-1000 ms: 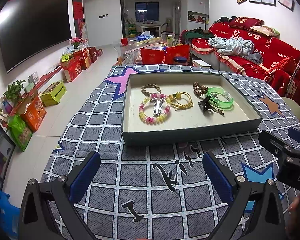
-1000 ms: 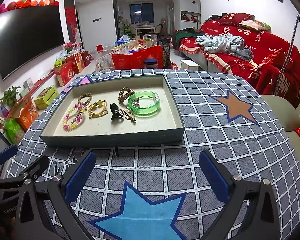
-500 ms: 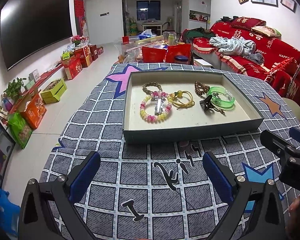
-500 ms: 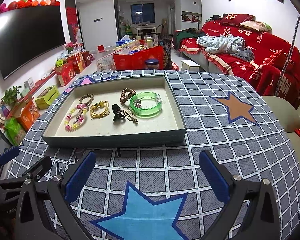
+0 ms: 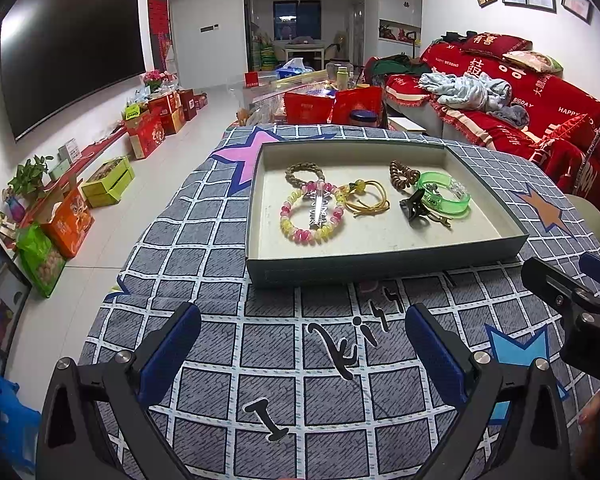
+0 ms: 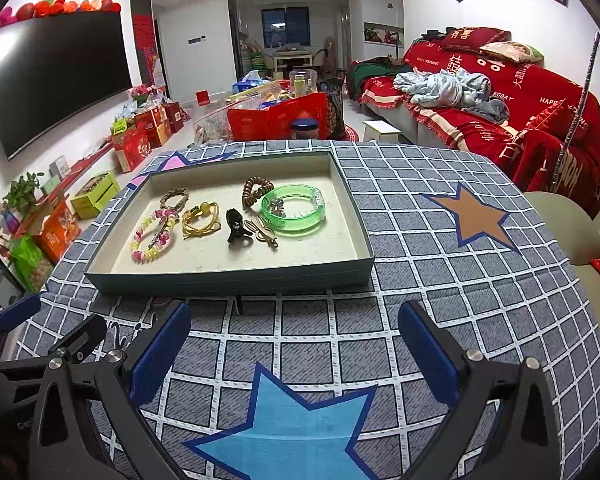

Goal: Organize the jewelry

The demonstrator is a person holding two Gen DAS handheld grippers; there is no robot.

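Jewelry all lies in the shallow grey-green cardboard tray (image 6: pixel 228 278) ahead of my fingers; both grippers, left gripper (image 5: pixel 302 338) and right gripper (image 6: pixel 294 336), spread empty, seemingly nothing left.

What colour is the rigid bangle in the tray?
Translucent green; the bangle lies at the tray's right side, clearest in the right wrist view.

Grey grid, bright trinkets
The tablecloth (image 6: pixel 440 280) is grey with white checks and coloured stars; the tray (image 6: pixel 228 276) dark teal outside, cream inside; bangle (image 6: pixel 294 208) green, bead bracelet (image 6: pixel 152 236) pink-yellow.
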